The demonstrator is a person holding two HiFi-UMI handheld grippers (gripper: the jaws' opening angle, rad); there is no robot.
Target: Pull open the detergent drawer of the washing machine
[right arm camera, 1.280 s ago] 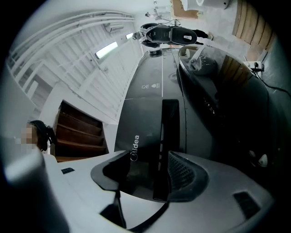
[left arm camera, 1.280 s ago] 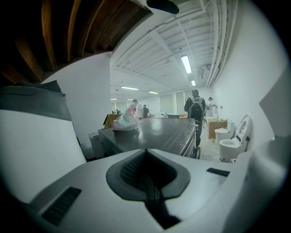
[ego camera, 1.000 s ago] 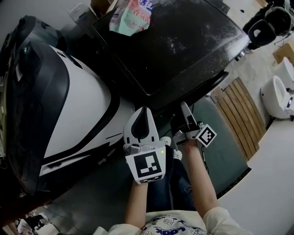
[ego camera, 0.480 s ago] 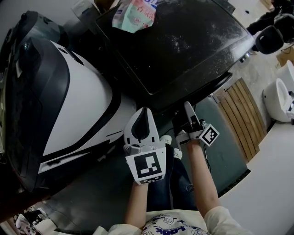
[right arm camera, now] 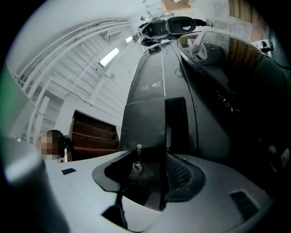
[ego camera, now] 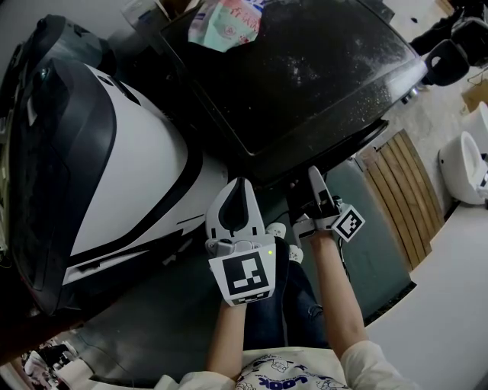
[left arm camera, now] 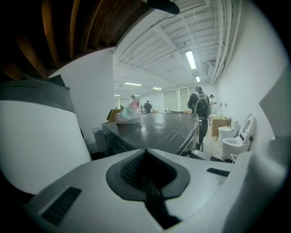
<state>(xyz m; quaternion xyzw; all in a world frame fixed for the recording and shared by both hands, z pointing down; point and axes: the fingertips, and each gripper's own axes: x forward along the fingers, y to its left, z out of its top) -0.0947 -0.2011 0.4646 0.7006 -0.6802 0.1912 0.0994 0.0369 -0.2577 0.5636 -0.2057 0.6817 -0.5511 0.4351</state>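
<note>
The washing machine (ego camera: 305, 76) stood in front of the person, its dusty black lid making a sort of tabletop. A crumpled pink and green bag (ego camera: 225, 23) lay at the far-left corner of that tabletop.

The right tongs (ego camera: 314, 183) reached in just under the near edge of the tabletop, not far from its near-left corner. They were against the machine's dark front. From the right gripper view, the right tongs (right arm camera: 145, 182) were pinching the front panel of the detergent drawer (right arm camera: 152, 123). That glossy dark panel carried a brand mark low down and a long recessed grip beside it, and it ran from the tongs up the face of the machine (right arm camera: 154, 77). I couldn't tell whether the drawer stood out from the front at all.

The left tongs (ego camera: 240, 187) were pressed together on nothing. They hung in the air off the tabletop's near-left corner, next to a large white-and-black housing (ego camera: 130, 167) on the left. The left gripper view looked across the tabletop (left arm camera: 168, 127) from the left tongs (left arm camera: 148, 173) to the bag (left arm camera: 128, 113).

A slatted wooden board (ego camera: 400, 190) lay on the floor beyond the tabletop's near-right corner, with a white toilet (ego camera: 465, 160) further out. A person with a backpack (left arm camera: 199, 107) stood well off.
</note>
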